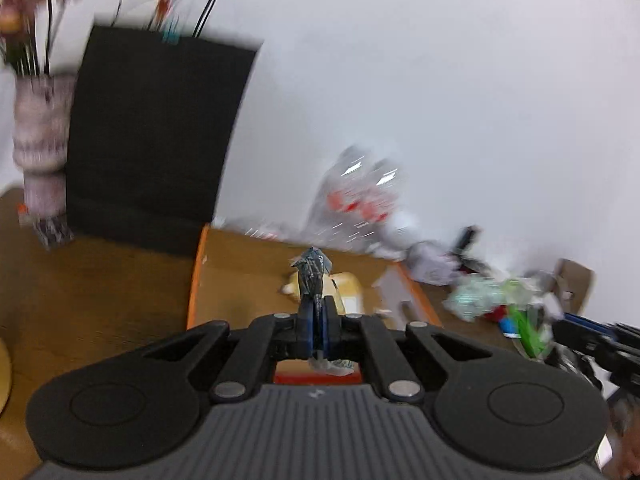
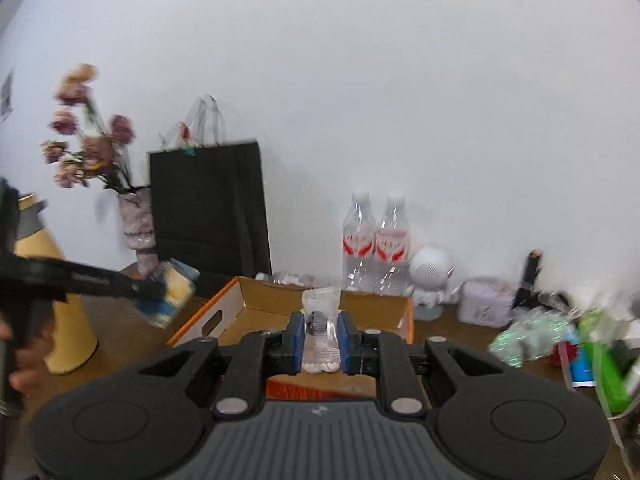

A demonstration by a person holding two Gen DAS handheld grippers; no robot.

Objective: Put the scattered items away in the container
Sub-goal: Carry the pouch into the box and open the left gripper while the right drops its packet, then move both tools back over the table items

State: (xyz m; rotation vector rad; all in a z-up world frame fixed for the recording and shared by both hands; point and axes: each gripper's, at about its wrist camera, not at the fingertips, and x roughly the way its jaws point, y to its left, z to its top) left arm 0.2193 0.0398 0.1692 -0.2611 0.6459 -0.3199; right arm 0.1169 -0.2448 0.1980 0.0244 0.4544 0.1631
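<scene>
An open cardboard box with orange sides [image 1: 196, 280] [image 2: 240, 296] stands on the brown table. My left gripper [image 1: 319, 316] is shut on a flat packet seen edge-on [image 1: 314, 276], held over the box. From the right wrist view the same packet looks blue and yellow [image 2: 172, 294] at the box's left edge. My right gripper [image 2: 323, 334] is shut on a clear plastic bag [image 2: 322, 308] with small white pieces at its bottom, just in front of the box. A yellowish item [image 1: 344, 284] lies inside the box.
A black paper bag [image 2: 208, 208] and a vase of dried flowers [image 2: 138, 224] stand behind the box on the left. Two water bottles [image 2: 376, 240], a white round gadget [image 2: 430, 270] and a heap of wrappers [image 2: 560, 332] lie to the right. A yellow jug [image 2: 60, 320] stands far left.
</scene>
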